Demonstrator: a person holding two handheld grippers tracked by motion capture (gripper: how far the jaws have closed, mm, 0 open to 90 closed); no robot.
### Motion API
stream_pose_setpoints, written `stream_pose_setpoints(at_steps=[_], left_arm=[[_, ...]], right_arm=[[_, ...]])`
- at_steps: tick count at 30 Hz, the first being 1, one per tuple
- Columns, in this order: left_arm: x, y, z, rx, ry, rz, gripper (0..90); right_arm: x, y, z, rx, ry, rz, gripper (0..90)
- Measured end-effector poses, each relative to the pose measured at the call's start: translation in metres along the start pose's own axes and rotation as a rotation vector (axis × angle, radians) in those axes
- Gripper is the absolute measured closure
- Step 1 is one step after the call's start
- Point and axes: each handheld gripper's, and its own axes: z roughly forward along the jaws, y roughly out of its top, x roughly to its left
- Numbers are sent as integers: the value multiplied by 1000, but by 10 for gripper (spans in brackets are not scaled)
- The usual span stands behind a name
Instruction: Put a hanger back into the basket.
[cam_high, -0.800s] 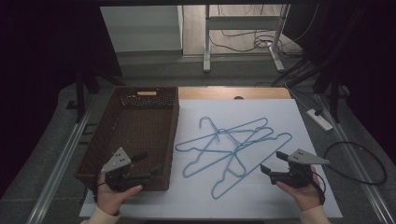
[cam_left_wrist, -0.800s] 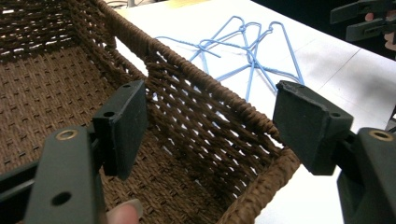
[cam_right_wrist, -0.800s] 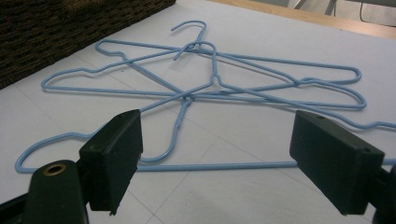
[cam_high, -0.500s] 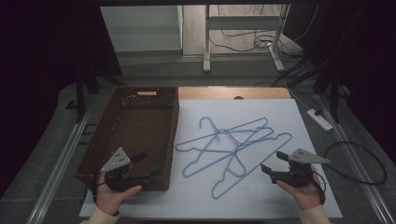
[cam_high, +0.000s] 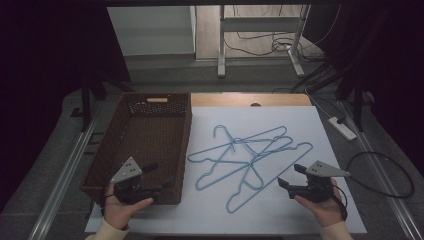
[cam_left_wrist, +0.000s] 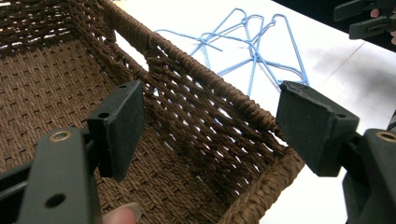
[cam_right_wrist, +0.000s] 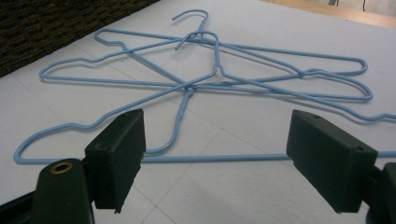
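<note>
Three light-blue wire hangers (cam_high: 252, 159) lie overlapped on a white mat (cam_high: 305, 125), hooks pointing to the far left. My right gripper (cam_high: 289, 175) hovers open just right of the nearest hanger, its jaws aimed left at it. In the right gripper view the hangers (cam_right_wrist: 189, 86) lie just beyond the open gripper (cam_right_wrist: 219, 140), with the nearest wire running between the jaws' line. My left gripper (cam_high: 159, 176) is open above the near right corner of a brown woven basket (cam_high: 186, 131). In the left gripper view its jaws (cam_left_wrist: 217, 116) straddle the basket's right wall (cam_left_wrist: 201, 107), and the hangers (cam_left_wrist: 254, 53) lie beyond.
The basket holds nothing that I can see. A strip of wooden tabletop (cam_high: 250, 100) shows behind the mat. A white power strip (cam_high: 342, 127) and a black cable loop (cam_high: 385, 175) lie on the floor at the right. Metal rails run along both sides of the table.
</note>
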Motion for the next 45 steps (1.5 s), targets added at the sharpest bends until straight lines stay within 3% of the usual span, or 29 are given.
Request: stream_pose_setpoints(at_steps=[8,20,29,41,45], left_arm=[[0,2,-1,-1,-3,-5,253],[0,3,0,-2,-15,-1,255],[0,5,1,5,-23,7,257],[0,5,2,6,-17,6,258],[1,5,2,6,-17,7,259]], right_arm=[[1,2,3,19,18,0,237],[4,19,13,49,17,-3,237],[-2,58,39,120,12,-36,239],[-10,77,71,197,29,-26,252],[-12,81,91,270,39,-26,268]])
